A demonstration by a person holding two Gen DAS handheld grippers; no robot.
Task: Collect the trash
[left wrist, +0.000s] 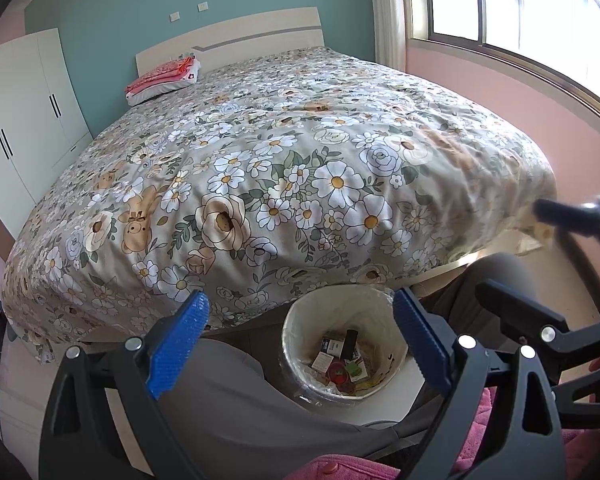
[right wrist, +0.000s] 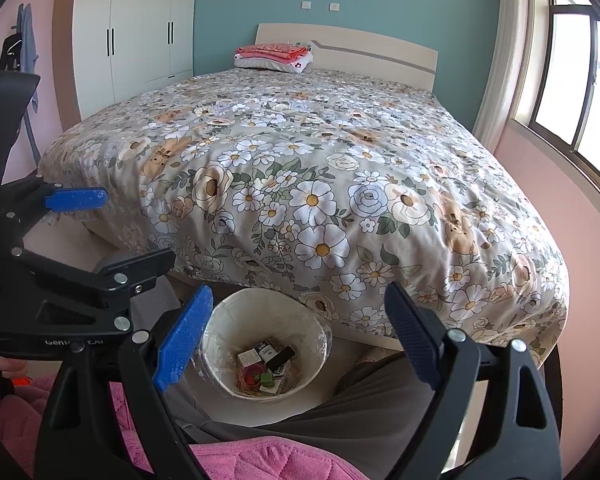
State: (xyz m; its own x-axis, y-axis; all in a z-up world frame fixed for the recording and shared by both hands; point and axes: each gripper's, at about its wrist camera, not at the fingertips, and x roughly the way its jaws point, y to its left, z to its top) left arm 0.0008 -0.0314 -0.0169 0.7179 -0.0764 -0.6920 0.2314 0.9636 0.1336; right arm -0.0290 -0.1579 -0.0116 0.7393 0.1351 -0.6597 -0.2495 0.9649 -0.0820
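Observation:
A round cream trash bin (left wrist: 300, 320) with a clear plastic liner stands on the floor at the foot of the bed; it also shows in the right wrist view (right wrist: 228, 320). Inside lie several pieces of trash (left wrist: 342, 358): small boxes, a black stick-shaped item, a red round piece and a green piece (right wrist: 266, 364). My left gripper (left wrist: 300, 320) is open and empty, held above the bin. My right gripper (right wrist: 298, 312) is open and empty, also above the bin. Each gripper shows at the edge of the other's view: the right one (left wrist: 540, 280), the left one (right wrist: 100, 236).
A large bed with a floral cover (left wrist: 280, 152) fills the view ahead, with folded pink cloths on a pillow (left wrist: 164, 76) at its head. A white wardrobe (right wrist: 132, 28) stands left, a window (left wrist: 520, 4) right. The person's grey trouser legs (left wrist: 236, 400) and pink top (right wrist: 240, 460) are below.

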